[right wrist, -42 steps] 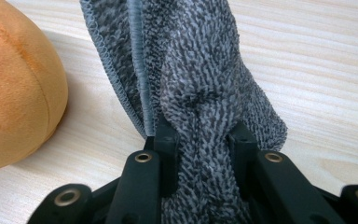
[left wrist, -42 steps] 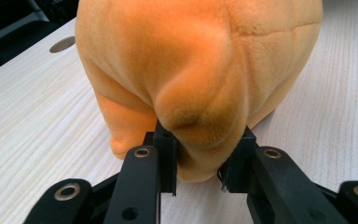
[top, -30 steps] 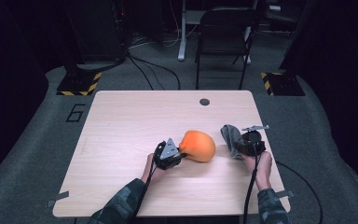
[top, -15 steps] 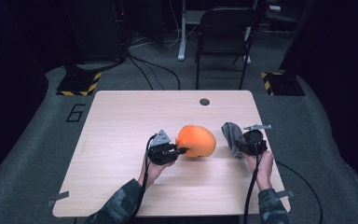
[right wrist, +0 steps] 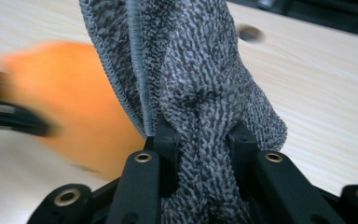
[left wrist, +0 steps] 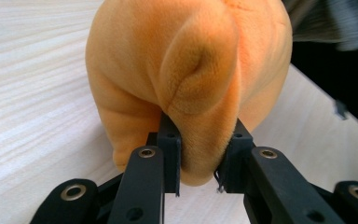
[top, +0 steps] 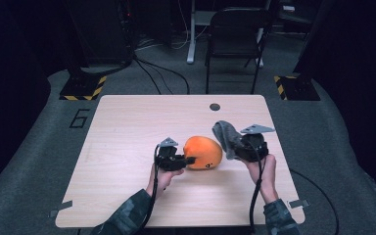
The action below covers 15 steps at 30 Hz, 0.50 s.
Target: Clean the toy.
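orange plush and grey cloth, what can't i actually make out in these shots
- Orange plush toy: its dark face marks are too small to read in the high view; in the right gripper view it is a motion-blurred smear.
- Grey cloth: in the right gripper view the frame's top edge cuts it off and the right gripper covers its lower end.
- Left gripper: its pads sink into a fold of fur, so the part pinched is hidden.

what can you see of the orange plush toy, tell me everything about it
The orange plush toy is a rounded, soft lump of short fuzzy fabric with folds and a small dark mark on its near side. It sits on the wooden table near the middle. The left claw is shut on a pinched fold at its end, jaws pressing into the fabric. A grey cloth, held by the right claw, hangs close beside it; whether they touch is unclear.
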Available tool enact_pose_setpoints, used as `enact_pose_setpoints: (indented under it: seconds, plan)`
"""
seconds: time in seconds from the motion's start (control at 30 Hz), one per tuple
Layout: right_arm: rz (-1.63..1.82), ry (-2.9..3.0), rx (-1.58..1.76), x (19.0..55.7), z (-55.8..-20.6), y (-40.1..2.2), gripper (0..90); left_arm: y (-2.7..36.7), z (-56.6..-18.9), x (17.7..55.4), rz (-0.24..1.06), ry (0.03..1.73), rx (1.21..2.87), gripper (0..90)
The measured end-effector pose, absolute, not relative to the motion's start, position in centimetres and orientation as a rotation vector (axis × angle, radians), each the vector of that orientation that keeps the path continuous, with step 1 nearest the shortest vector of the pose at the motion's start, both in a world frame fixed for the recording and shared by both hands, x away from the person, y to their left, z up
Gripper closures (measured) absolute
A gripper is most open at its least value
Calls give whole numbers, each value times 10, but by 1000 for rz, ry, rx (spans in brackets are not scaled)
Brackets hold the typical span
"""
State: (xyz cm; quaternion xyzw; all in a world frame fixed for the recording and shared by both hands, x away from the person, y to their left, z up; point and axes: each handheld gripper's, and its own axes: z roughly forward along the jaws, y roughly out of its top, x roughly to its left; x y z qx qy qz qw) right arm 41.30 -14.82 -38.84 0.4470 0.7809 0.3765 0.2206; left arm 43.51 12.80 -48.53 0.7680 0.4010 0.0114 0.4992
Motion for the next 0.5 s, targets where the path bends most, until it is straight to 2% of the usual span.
enact_pose_setpoints:
  seconds: [0.1,0.23,0.5]
  plan:
    - [1050,2212,1142,404,-385,-117,710,126,-485,434,48,967,1866,738]
    - [1019,2260,1127,404,-398,-83,706,122,-486,432,74,968,1869,734]
    - [954,2258,1049,406,-410,-71,710,120,-489,430,93,946,1878,730]
